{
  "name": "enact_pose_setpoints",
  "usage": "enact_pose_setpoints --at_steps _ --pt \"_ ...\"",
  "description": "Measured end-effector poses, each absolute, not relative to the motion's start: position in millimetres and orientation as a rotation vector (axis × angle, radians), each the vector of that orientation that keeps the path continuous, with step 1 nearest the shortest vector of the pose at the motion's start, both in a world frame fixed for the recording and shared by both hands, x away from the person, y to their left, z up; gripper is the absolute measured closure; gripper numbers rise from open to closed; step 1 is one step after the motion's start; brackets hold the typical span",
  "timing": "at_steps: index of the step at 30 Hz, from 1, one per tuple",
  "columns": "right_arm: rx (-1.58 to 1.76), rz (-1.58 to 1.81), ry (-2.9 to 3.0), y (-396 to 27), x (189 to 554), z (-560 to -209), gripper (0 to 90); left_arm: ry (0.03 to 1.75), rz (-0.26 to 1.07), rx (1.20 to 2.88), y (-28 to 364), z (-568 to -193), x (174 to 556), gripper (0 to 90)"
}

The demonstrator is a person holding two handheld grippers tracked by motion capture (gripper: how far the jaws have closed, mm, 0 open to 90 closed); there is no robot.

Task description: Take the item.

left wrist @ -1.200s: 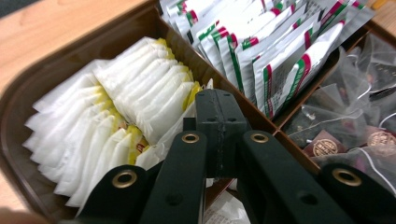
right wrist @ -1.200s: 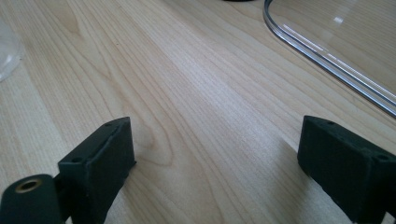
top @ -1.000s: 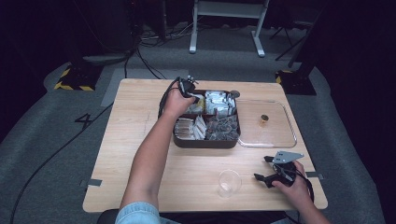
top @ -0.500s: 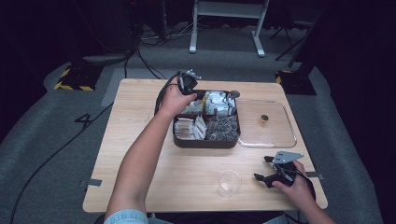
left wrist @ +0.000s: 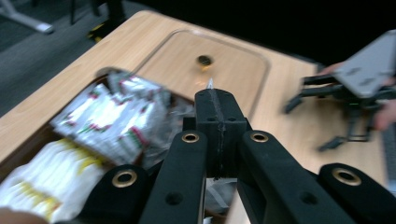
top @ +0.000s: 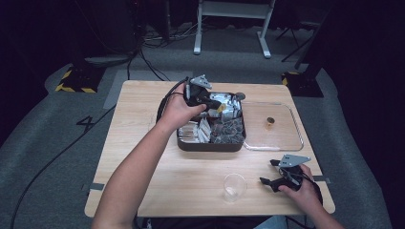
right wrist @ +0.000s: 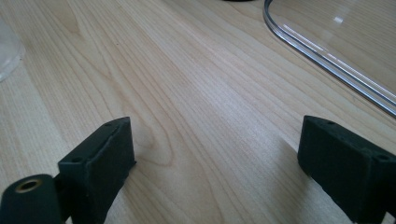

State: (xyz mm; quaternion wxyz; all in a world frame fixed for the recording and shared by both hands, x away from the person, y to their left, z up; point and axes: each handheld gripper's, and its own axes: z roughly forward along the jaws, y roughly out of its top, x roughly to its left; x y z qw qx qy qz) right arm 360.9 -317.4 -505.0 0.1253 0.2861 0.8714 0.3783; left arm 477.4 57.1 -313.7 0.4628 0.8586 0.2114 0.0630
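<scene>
- One box (top: 210,144) of packets is seen mid-table, w/ clear lid (top: 282,139) beside it.
- L gripper (top: 217,105) has been lifted off box vs 1 s ago, jaws fully closed.
- R gripper (top: 267,171) is rested wide open, empty, by cup (top: 234,187).
- Thin packet (top: 221,109) apparently pinched by L, above box: pick judged done.

In the left gripper view, a thin sliver (left wrist: 209,83) pokes out above the pressed-together fingers (left wrist: 220,116); what it is cannot be told. The packets (left wrist: 116,116) at left are blurred, their print unreadable, and the tray (left wrist: 28,140) runs off the left edge. In the right gripper view, the clear lid (right wrist: 327,56) is cut off at upper right and the plastic cup (right wrist: 7,51) at the left edge.
</scene>
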Motion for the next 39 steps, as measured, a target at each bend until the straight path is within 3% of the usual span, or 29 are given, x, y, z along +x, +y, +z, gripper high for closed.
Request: enact_pose_setpoints --at_steps 23,39 --pt "0.818 1.102 2.546 -317 359 -505 10.8 0.283 0.063 2.092 43 -307 373 90.0" --pt "0.820 1.102 2.548 -316 358 -505 10.8 0.262 0.051 2.000 25 -363 322 90.0"
